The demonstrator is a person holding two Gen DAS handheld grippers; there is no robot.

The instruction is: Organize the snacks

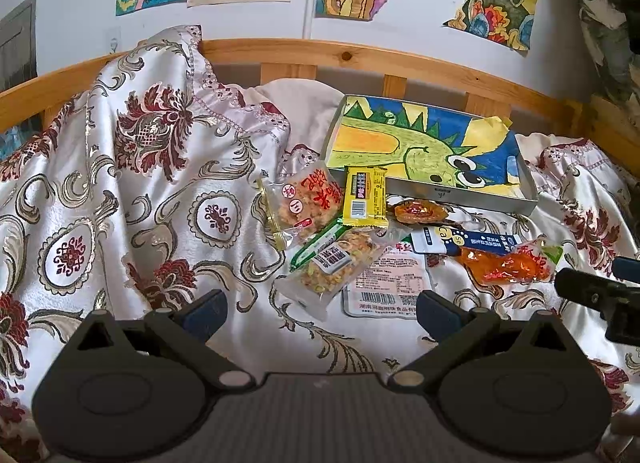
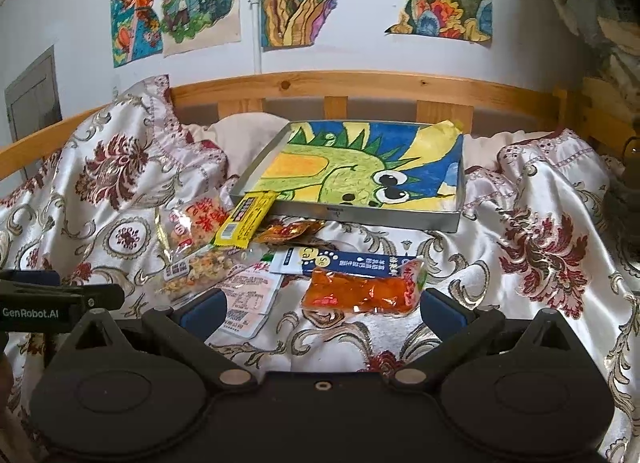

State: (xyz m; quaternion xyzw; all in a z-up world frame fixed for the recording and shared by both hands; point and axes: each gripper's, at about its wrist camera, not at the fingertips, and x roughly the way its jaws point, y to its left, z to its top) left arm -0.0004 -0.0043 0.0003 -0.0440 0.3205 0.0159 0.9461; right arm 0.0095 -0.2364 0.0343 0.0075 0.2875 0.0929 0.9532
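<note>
Several snack packets lie in a loose pile on the patterned bedspread in front of a shallow grey box lined with a dinosaur drawing. A yellow bar leans on the box's front rim. An orange packet lies nearest my right gripper, just beyond its open fingers. A clear rice-cracker packet lies just ahead of my left gripper, which stands open and holds nothing. A blue-and-white packet sits behind the orange one.
A wooden bed rail runs behind the box, with drawings taped on the wall above. The bedspread is bunched up high at the left. The other gripper's black body shows at each view's edge.
</note>
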